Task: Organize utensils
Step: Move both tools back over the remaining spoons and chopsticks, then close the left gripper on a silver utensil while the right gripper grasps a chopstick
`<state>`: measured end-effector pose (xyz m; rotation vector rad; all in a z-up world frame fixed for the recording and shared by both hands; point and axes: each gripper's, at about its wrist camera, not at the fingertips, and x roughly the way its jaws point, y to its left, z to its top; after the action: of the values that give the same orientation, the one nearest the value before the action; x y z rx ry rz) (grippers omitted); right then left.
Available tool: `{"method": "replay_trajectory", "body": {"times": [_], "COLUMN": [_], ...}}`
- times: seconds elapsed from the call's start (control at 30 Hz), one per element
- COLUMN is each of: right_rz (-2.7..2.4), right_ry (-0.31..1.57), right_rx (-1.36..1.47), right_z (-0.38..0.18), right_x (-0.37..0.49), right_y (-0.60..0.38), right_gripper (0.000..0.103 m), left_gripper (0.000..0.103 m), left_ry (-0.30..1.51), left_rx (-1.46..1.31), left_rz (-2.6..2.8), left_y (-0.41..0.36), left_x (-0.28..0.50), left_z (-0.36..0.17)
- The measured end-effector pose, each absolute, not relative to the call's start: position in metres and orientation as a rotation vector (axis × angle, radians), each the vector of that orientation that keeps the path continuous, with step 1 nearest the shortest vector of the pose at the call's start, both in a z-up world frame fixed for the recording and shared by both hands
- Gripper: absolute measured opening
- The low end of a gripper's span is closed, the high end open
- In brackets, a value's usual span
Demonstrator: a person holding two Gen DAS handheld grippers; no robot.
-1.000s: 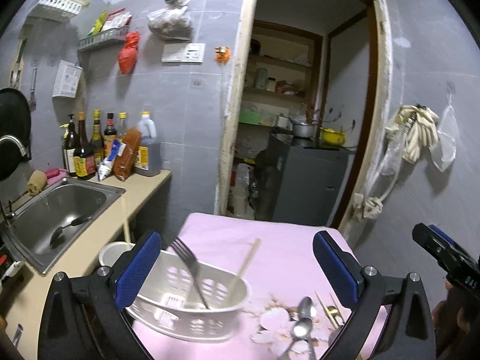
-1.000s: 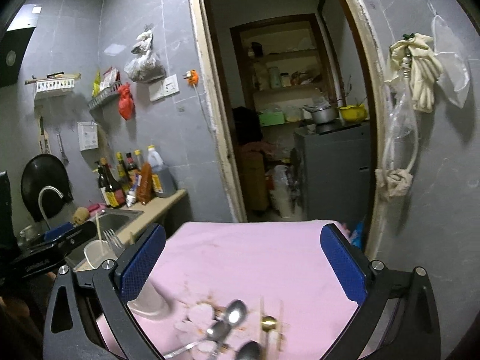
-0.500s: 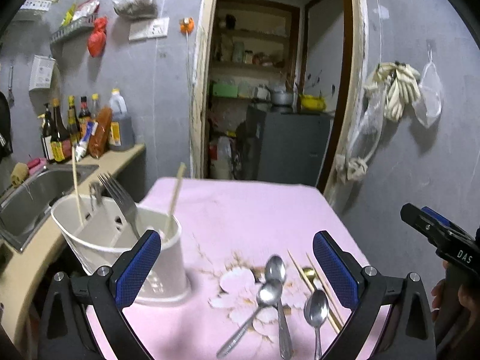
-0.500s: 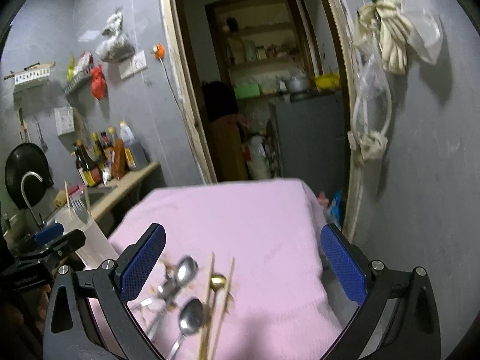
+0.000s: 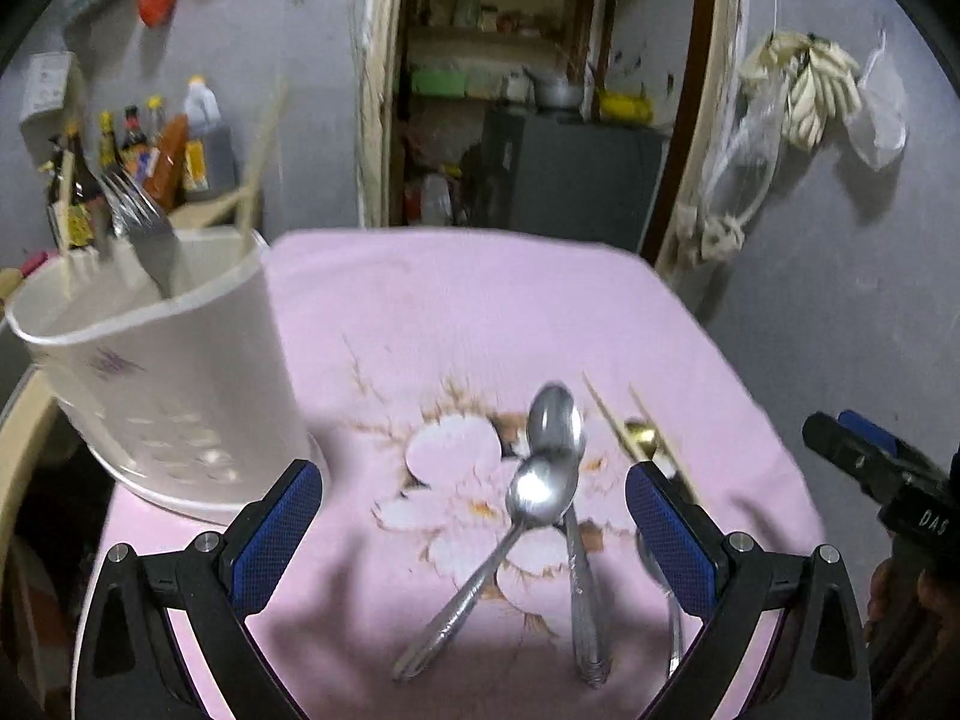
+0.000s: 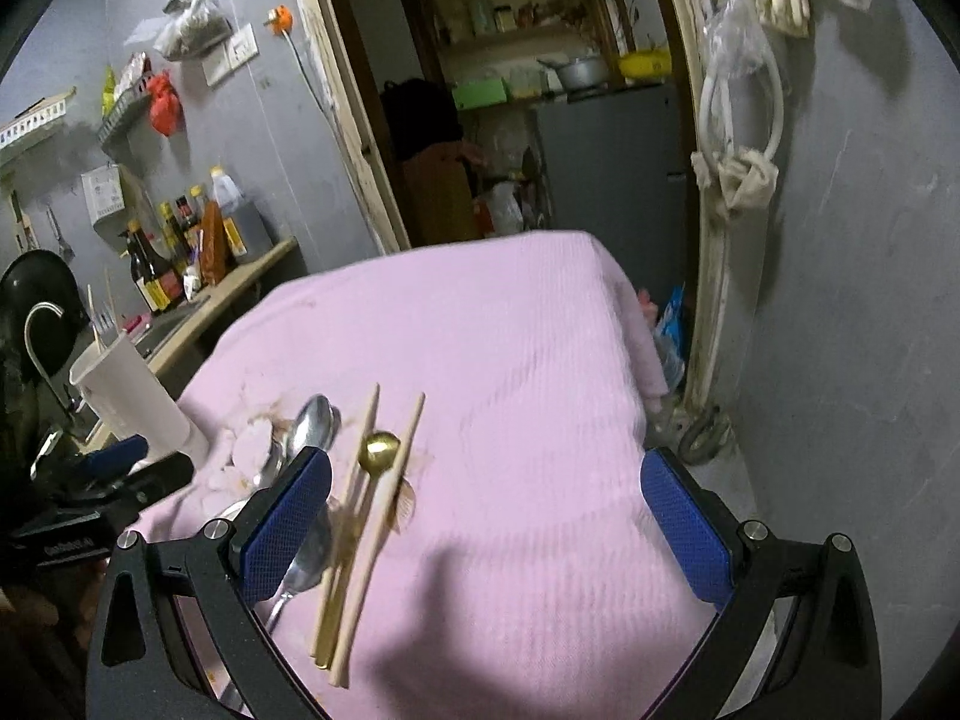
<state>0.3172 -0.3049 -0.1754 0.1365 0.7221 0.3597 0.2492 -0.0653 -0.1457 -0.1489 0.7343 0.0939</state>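
A white utensil holder point(image 5: 174, 372) stands at the table's left, with a fork point(image 5: 144, 228) and chopsticks point(image 5: 258, 150) in it; it also shows in the right wrist view point(image 6: 132, 396). Two steel spoons point(image 5: 540, 480) lie crossed on the pink cloth, a third spoon point(image 5: 660, 588) beside them. A gold spoon point(image 6: 378, 450) lies between wooden chopsticks point(image 6: 378, 516). My left gripper point(image 5: 474, 522) is open and empty, above the crossed spoons. My right gripper point(image 6: 486, 516) is open and empty, just right of the chopsticks.
The pink flowered cloth point(image 6: 510, 360) covers the small table. A counter with sauce bottles point(image 6: 180, 252) and a sink tap point(image 6: 36, 330) lie to the left. A doorway with a grey cabinet point(image 5: 570, 174) is behind. A wall point(image 6: 840, 300) stands close on the right.
Both grippers have tilted down and come nearer the table. The spoons now lie between my left fingers, and the chopsticks and gold spoon lie by my right gripper's left finger.
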Motion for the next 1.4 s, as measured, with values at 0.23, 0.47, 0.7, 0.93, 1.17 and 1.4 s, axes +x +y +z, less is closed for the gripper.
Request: {"method": "replay_trajectory", "body": {"times": [0.23,0.47,0.7,0.93,1.17,1.4], "right_rz": [0.384,0.444,0.488,0.507,0.547,0.562], "right_ry": [0.782,0.863,0.894,0.922,0.94,0.997], "right_rx": [0.139,0.176,0.181,0.19,0.18,0.122], "right_z": [-0.192,-0.209,-0.218,-0.222,-0.219,-0.222], "right_x": [0.329,0.342,0.347,0.351,0.361,0.377], "right_y": [-0.298,-0.293,-0.28,-0.275,-0.262,-0.24], "right_gripper": [0.1,0.065,0.054,0.054,0.043,0.028], "left_gripper": [0.08,0.058,0.051,0.043,0.019,0.009], "left_ry": [0.838,0.866,0.915,0.912,0.928,0.939], "left_rx": [-0.125,-0.068,-0.008,0.004,-0.048,-0.122], "left_rz": [0.051,-0.017,-0.015,0.002,0.011,0.042], "left_y": [-0.072,-0.09,-0.097,-0.097,-0.085,-0.063], "left_x": [0.269,0.281,0.291,0.297,0.3,0.297], "left_z": [-0.171,-0.18,-0.188,-0.188,-0.184,-0.179]}}
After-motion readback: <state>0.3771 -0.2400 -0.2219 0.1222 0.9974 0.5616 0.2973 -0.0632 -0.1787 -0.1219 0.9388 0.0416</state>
